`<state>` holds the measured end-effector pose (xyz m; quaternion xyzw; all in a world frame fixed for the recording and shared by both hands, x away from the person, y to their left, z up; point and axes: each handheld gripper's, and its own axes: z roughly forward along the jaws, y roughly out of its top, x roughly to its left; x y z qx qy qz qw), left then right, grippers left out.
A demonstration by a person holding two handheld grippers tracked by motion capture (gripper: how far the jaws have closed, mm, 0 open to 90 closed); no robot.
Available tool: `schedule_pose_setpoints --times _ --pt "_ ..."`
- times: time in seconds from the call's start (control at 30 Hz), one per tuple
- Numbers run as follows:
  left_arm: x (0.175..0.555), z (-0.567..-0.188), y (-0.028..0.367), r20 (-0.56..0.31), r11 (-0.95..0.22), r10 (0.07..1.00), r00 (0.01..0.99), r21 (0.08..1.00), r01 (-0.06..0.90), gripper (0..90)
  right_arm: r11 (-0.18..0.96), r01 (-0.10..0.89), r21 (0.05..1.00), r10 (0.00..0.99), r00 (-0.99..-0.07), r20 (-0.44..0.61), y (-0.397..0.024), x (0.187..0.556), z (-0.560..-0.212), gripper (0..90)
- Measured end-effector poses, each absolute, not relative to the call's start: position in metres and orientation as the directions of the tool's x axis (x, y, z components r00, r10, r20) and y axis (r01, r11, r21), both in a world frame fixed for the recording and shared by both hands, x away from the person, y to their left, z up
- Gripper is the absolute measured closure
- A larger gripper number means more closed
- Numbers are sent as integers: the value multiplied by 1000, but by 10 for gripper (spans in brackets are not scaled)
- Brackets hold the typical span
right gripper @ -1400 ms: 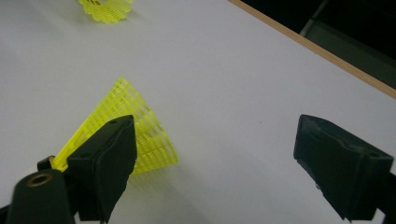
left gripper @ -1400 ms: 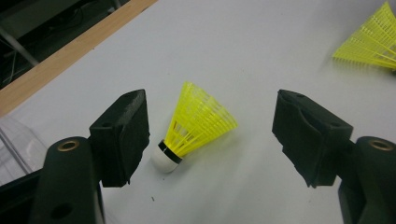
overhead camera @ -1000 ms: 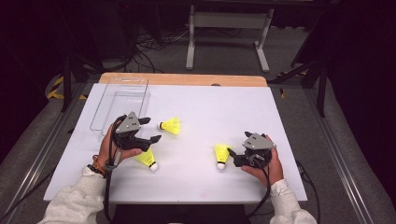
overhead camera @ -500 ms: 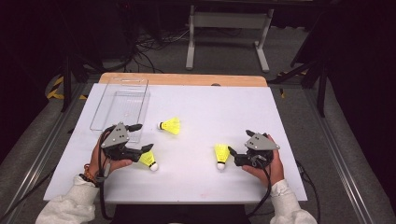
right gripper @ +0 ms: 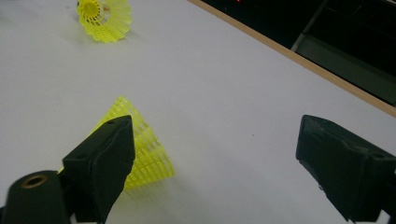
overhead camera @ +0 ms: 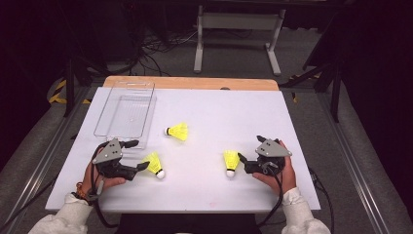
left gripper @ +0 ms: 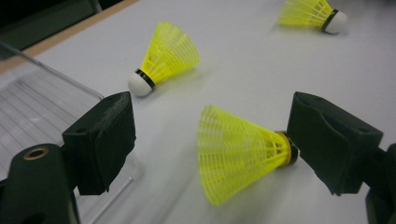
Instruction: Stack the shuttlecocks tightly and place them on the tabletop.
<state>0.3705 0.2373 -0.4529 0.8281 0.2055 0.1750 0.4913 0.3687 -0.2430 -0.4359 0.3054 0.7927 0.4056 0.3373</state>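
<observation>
three yellow shuttlecocks lay on the white table [overhead camera: 302, 161]. the nearest shuttlecock [overhead camera: 154, 165] rested on its side just short of the clear tray's [overhead camera: 124, 112] near right corner, cork end pointing away from the tray and skirt flaring back toward it. in the left gripper view that same shuttlecock [left gripper: 243, 151] sat between the jaws of the left tongs [overhead camera: 134, 156], which had just been opening and stood wide apart, with one pad at the cork and the other well off the skirt, pressing nothing. its long axis ran roughly across the gap from jaw to jaw, so a close would likely have caught it end to end rather than across the skirt. farther from the tray, a second shuttlecock [overhead camera: 231, 163] lay just beside the right tongs [overhead camera: 246, 151], also apart and empty. the third [overhead camera: 177, 131] lay beyond both, just off the tray's right side. the left hand [overhead camera: 100, 178] was plainly the nearer one for the tray-side shuttlecock.
</observation>
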Motion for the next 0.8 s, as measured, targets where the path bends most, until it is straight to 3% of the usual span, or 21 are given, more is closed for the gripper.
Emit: schedule_pose_setpoints --times 0.13,0.27,0.33,0.6,0.8 --pt "372 -461 238 61 -451 502 863 870 201 165 486 214 847 757 -587 -286 -243 369 -437 129" --pt "376 -466 237 49 -472 487 872 855 215 277 490 215 845 754 -591 -287 -242 369 -437 130" --pt "377 -470 237 33 -479 477 879 848 228 290 492 218 843 753 -592 -286 -242 369 -437 130" --pt "381 -472 239 -16 -468 457 889 846 256 539 492 221 842 753 -593 -284 -242 370 -438 130" --pt "380 -472 236 -26 -485 433 901 836 257 678 492 224 841 753 -594 -282 -243 370 -438 130"
